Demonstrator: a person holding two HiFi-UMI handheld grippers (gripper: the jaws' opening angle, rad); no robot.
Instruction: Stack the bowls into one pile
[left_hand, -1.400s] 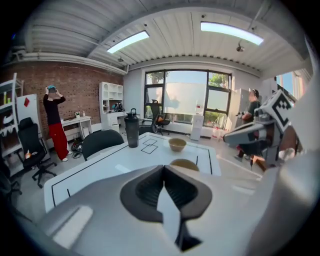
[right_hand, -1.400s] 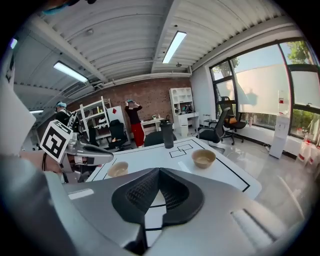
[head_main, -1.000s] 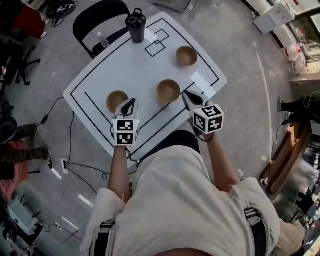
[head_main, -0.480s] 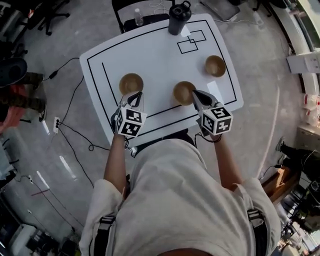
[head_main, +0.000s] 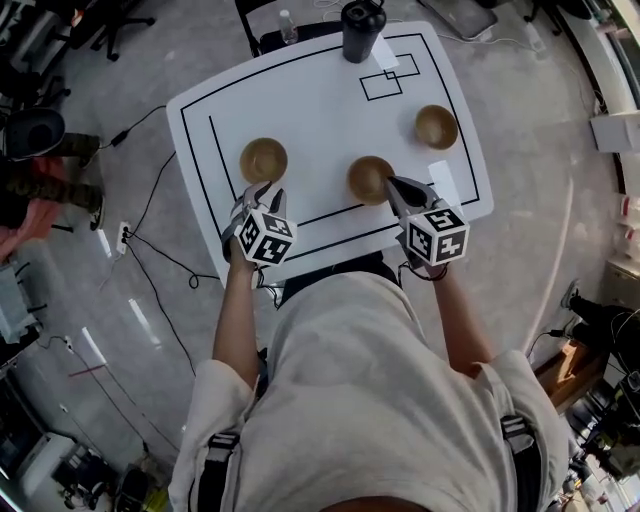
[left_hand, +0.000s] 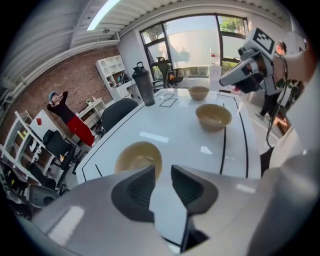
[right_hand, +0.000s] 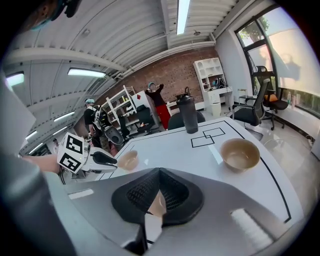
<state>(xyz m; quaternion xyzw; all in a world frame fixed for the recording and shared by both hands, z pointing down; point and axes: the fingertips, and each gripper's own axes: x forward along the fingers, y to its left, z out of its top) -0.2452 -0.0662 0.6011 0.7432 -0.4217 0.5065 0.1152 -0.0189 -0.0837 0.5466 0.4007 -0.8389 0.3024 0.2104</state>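
The left tool (head_main: 262, 190) has just been opening its empty jaws beside the left round tan bowl (head_main: 263, 159), probably to grip it, while the right tool (head_main: 393, 184) is closed, empty, beside the middle bowl (head_main: 370, 178), with the far bowl (head_main: 436, 125) apart on the white desk (head_main: 300, 100).

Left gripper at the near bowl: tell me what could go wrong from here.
The left gripper has just been opening its jaws, with nothing between them yet. The left bowl lies mostly behind one jaw, so closing now may shove it away. The shut right gripper hangs near the middle bowl and could nudge it.
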